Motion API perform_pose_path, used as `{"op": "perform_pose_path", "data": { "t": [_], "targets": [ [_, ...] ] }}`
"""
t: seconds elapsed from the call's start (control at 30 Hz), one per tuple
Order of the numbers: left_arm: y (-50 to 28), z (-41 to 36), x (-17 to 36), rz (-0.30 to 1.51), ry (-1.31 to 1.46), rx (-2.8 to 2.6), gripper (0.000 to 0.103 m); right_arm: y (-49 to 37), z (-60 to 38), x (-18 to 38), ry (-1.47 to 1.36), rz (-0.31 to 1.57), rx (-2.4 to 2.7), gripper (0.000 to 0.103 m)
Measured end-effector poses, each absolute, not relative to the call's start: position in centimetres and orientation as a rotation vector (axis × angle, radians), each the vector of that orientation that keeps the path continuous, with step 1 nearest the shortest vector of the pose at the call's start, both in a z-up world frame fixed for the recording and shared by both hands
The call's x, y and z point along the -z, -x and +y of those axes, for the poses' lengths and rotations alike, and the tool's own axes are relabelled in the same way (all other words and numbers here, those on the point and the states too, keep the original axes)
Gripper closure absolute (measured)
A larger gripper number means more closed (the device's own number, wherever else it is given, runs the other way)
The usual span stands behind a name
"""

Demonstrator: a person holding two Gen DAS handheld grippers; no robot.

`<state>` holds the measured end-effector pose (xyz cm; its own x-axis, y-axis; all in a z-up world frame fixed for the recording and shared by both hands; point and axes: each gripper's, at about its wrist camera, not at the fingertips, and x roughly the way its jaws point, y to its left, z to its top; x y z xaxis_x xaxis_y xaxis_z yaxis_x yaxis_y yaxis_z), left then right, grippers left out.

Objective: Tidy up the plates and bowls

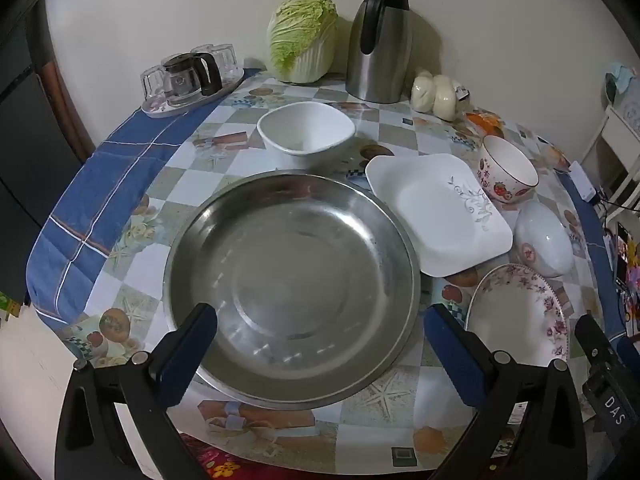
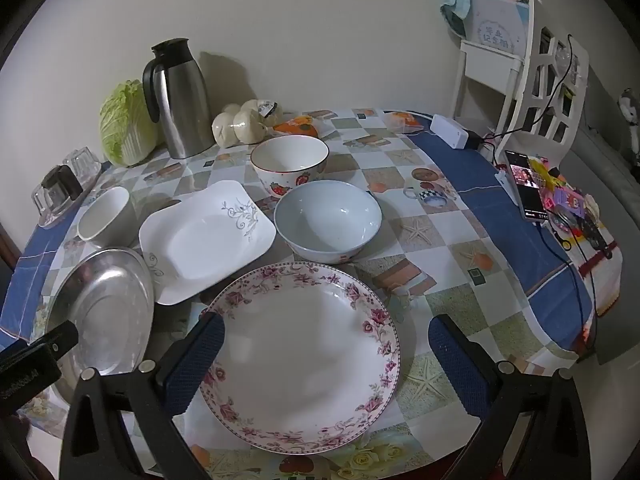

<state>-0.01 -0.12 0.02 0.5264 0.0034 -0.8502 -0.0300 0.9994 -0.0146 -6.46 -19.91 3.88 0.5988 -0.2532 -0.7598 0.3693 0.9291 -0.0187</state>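
Observation:
My left gripper hangs open above the near rim of a large steel plate, nothing between its blue pads. Behind the steel plate sits a plain white bowl. To its right lie a square white plate, a strawberry-patterned bowl, a pale round bowl and a flower-rimmed plate. My right gripper is open over the flower-rimmed plate. Beyond it stand the pale bowl, the strawberry bowl, the square plate, the white bowl and the steel plate.
At the back by the wall stand a steel thermos jug, a cabbage, bagged buns and a tray with a glass pot and cups. A phone, cables and a white box lie at the table's right edge, next to a white chair.

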Motion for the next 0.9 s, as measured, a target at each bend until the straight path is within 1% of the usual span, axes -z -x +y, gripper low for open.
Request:
{"op": "perform_pose_path", "data": {
  "t": [0.13,0.3,0.53,0.9],
  "targets": [
    [-0.3,-0.7,0.1,1.012,0.035,-0.023,0.0,6.4,-19.9,-3.8,-0.147,0.863,0.361,0.0],
    [0.3,0.4,-0.2,1.015,0.117,0.018,0.0,6.4,-20.0,-3.8,-0.147,0.862,0.362,0.0],
    [0.2,0.8,-0.2,1.011,0.14,0.022,0.0,6.4,-20.0,-3.6,-0.149,0.864,0.361,0.0],
    [0.8,-0.1,-1.2,0.966,0.08,0.03,0.0,6.5,-20.1,-3.8,-0.15,0.865,0.362,0.0]
  ]
}}
